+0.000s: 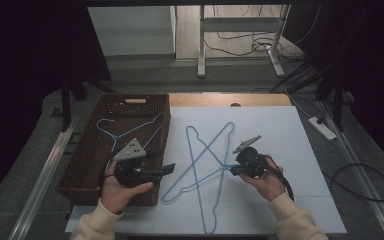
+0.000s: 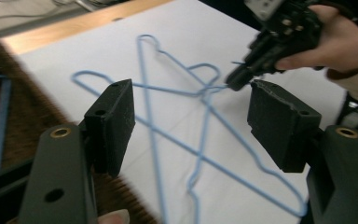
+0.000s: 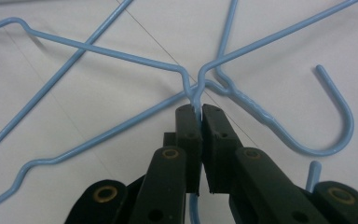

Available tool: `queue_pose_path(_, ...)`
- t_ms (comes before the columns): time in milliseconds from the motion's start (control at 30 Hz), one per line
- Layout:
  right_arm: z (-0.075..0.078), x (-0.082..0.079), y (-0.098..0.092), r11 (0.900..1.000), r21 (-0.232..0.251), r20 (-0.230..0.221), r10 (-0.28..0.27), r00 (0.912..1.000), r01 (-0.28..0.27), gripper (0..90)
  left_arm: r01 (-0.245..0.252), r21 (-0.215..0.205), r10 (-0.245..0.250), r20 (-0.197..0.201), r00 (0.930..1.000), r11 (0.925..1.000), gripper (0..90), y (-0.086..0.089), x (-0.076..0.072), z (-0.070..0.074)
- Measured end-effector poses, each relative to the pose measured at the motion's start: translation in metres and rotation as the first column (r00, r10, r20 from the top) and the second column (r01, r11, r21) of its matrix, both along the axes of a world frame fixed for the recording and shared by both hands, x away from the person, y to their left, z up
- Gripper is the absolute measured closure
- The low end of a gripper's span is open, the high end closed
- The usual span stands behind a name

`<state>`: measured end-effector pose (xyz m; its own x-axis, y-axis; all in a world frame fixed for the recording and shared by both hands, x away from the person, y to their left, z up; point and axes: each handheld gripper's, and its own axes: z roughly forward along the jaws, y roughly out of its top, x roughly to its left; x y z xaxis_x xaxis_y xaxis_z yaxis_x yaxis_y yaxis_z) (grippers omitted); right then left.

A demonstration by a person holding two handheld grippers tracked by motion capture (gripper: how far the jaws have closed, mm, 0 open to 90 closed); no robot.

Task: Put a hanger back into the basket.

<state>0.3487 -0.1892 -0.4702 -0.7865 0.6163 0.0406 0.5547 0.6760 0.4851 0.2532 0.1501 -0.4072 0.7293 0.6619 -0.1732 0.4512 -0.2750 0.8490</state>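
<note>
White sheet (image 1: 280, 150) on wooden table (image 1: 200, 99); right fingers (image 3: 198, 112) clamping blue hanger (image 3: 121, 56), left fingers (image 2: 121, 112) apart, empty.

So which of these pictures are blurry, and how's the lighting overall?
High view: dim, dark at the edges, white sheet evenly lit. Left gripper view: streaky motion blur on basket and hangers. Right gripper view: sharp, soft shadows under the wire.

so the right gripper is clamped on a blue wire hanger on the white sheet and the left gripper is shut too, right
Not quite: the left gripper is open, not shut. The left gripper view shows its jaws standing wide apart with nothing between them. The rest holds: the right gripper is clamped on a blue wire hanger lying on the white sheet.
</note>
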Motion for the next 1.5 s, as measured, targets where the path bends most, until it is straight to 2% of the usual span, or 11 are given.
queue_pose_path(200,0.004,0.000,0.000,1.000,0.006,0.004,0.001,1.0000,-0.001,86.8,0.039,0.029,-0.039,-0.012,0.9992,0.9988,32.6,-0.025,0.005,-0.004)
queue_pose_path(233,0.004,0.000,0.000,1.000,0.008,0.004,0.001,1.0000,-0.001,86.8,0.047,0.040,-0.046,-0.025,0.9987,0.9981,32.6,-0.031,0.007,-0.007)
queue_pose_path(633,0.007,0.001,-0.002,1.000,0.022,0.008,-0.005,1.0000,0.005,86.7,0.083,0.095,-0.075,-0.088,0.9933,0.9920,33.4,-0.056,0.017,-0.036)
queue_pose_path(700,0.007,0.001,-0.001,1.000,0.023,0.010,-0.006,0.9999,0.006,86.7,0.079,0.107,-0.072,-0.073,0.9948,0.9911,33.8,-0.059,0.017,-0.035)
queue_pose_path(967,0.011,0.002,0.001,1.000,0.027,0.017,-0.002,0.9999,0.001,86.7,0.090,0.133,-0.081,-0.070,0.9942,0.9870,33.8,-0.076,0.018,-0.037)
queue_pose_path(1167,0.012,0.002,0.000,1.000,0.032,0.017,-0.001,0.9999,0.000,86.7,0.114,0.160,-0.097,-0.106,0.9896,0.9806,33.1,-0.088,0.018,-0.043)
queue_pose_path(1267,0.013,0.002,0.000,0.999,0.035,0.017,-0.001,0.9999,0.000,86.7,0.137,0.213,-0.109,-0.138,0.9844,0.9675,32.8,-0.100,0.019,-0.056)
queue_pose_path(1300,0.013,0.002,0.000,0.999,0.035,0.017,-0.001,0.9999,0.000,86.7,0.137,0.213,-0.109,-0.138,0.9844,0.9675,32.9,-0.100,0.019,-0.056)
queue_pose_path(1400,0.014,0.002,-0.001,0.999,0.038,0.019,0.001,0.9998,-0.002,86.7,0.126,0.231,-0.089,-0.163,0.9825,0.9647,33.1,-0.105,0.025,-0.069)
queue_pose_path(1467,0.014,0.002,-0.001,0.999,0.039,0.020,0.001,0.9998,-0.002,86.7,0.119,0.230,-0.082,-0.164,0.9831,0.9658,33.2,-0.106,0.026,-0.072)
queue_pose_path(1500,0.014,0.002,-0.001,0.999,0.040,0.021,0.001,0.9998,-0.002,86.7,0.107,0.240,-0.071,-0.152,0.9859,0.9649,33.4,-0.107,0.028,-0.075)
